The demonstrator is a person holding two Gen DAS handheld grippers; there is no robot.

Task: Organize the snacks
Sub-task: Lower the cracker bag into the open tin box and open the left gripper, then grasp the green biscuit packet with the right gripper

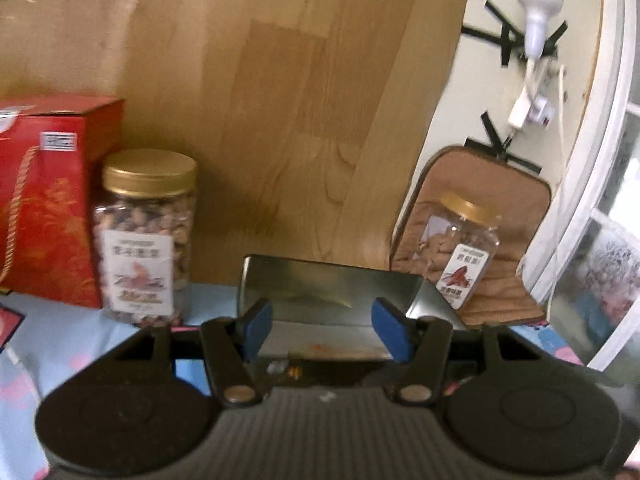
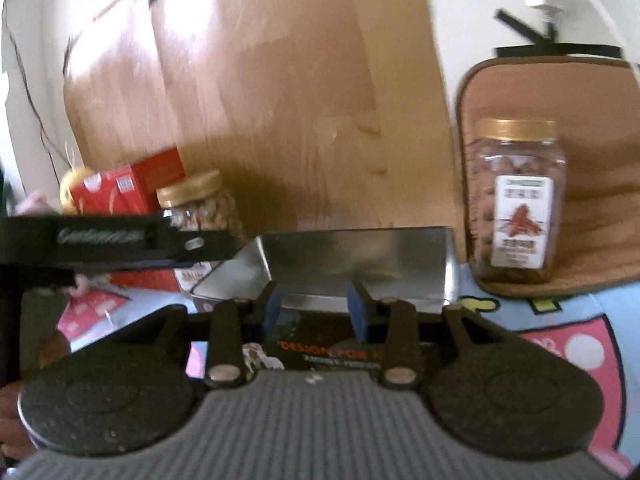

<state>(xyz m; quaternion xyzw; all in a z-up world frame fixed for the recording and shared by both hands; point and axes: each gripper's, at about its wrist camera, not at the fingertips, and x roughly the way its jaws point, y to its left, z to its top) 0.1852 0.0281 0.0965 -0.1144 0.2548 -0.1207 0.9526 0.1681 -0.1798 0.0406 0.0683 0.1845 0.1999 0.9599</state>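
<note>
An open shiny metal tin (image 1: 328, 292) stands straight ahead of my left gripper (image 1: 325, 330). The blue pads are apart with nothing pinched between them. A nut jar with a gold lid (image 1: 146, 236) stands to the left beside a red gift box (image 1: 44, 204). A second, emptier jar (image 1: 466, 248) rests on a brown cushion (image 1: 508, 280) to the right. My right gripper (image 2: 315, 306) is also open, facing the same tin (image 2: 356, 264). That second jar (image 2: 516, 200) is at its right. A black printed box (image 2: 332, 354) lies under its fingers.
A wooden panel (image 1: 280, 120) rises right behind the tin and jars. The table wears a blue cloth with pink cartoon prints (image 2: 560, 344). The black body of my left tool (image 2: 104, 240) crosses the right wrist view at left. A charger and cables (image 1: 532, 40) hang on the taped wall.
</note>
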